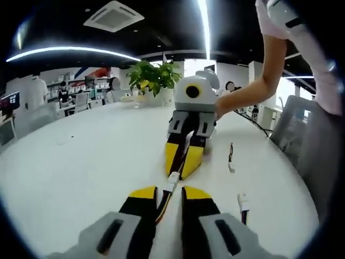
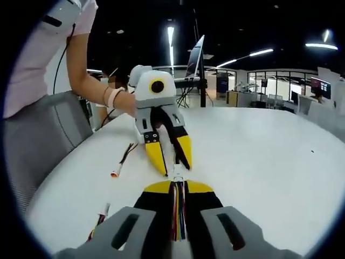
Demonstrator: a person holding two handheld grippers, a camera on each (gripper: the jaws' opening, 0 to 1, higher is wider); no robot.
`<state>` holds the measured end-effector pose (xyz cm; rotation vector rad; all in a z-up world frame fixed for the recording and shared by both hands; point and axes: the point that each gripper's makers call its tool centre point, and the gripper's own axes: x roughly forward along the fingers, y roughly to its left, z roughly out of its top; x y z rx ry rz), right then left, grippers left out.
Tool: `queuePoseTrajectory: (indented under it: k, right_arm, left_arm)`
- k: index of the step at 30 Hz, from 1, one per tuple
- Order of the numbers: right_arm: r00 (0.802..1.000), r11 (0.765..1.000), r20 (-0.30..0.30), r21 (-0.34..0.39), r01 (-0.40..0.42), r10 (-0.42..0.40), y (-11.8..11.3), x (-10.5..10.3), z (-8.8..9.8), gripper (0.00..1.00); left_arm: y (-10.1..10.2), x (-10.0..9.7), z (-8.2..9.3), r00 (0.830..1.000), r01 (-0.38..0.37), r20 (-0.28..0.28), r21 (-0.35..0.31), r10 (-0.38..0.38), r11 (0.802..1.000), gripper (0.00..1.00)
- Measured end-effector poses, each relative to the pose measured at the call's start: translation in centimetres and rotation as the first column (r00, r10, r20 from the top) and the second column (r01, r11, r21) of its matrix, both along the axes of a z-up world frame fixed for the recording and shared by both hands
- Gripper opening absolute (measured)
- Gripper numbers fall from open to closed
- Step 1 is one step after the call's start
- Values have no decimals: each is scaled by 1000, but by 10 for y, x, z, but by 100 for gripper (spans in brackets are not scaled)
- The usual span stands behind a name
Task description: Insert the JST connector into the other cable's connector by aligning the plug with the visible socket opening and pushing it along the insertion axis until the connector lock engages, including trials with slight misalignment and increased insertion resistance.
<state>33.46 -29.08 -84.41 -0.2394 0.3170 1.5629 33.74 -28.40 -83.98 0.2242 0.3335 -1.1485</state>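
The two cable ends are brought nose to nose over the white round table point(image 1: 81, 162), but the mating does not look finished. In the left gripper view, the left gripper point(image 1: 169, 195) has its yellow-tipped black fingers point(image 1: 141, 195) closed to a narrow gap on a bundle of red and black wires whose small white JST connector point(image 1: 172, 180) sticks out ahead of the tips. Just beyond it, the right gripper point(image 1: 183, 162) points back toward it with its fingers drawn together, and the white connector sits right at those tips. Whether the plug has entered the socket, or only touches its mouth, I cannot tell at this size; I judge that the push along the axis and the lock click remain to be done.

The right gripper view adds the other side: the right gripper point(image 2: 178, 186) clamps a flat multicoloured wire ribbon point(image 2: 178, 216) between nearly closed fingers, and a tiny white housing point(image 2: 177, 174) lies between its tips and those of the left gripper point(image 2: 173, 167). It also shows a spare cable with a white and orange end point(image 2: 116, 171) lying on the table to the side. The left gripper view instead shows two loose connectors point(image 1: 243, 202) near the table edge and a green potted plant point(image 1: 153, 78) far back.
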Motion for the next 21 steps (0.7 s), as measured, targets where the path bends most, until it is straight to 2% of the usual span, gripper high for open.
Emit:
queuePoseTrajectory:
  k: [4,10,12,17,21]
  right_arm:
    - [1000,1000,-10,1,1,-1,-2,2,-1,15]
    - [1000,1000,-14,-12,10,-10,-10,5,-2,15]
    - [998,999,-53,30,21,-19,-13,4,6,13]
    - [999,999,-42,37,29,-27,-22,-2,17,13]
    - [999,999,-45,34,23,-21,-30,-14,24,14]
  left_arm:
    - [4,-2,1,1000,-6,-15,-2,6,1000,14]
    - [5,-8,11,1000,-6,-23,-3,6,1000,18]
    - [4,-13,17,1000,9,-25,-16,-9,1000,18]
    - [4,-26,26,999,41,-22,0,-41,999,19]
    - [7,-38,26,998,57,-35,26,-56,998,19]
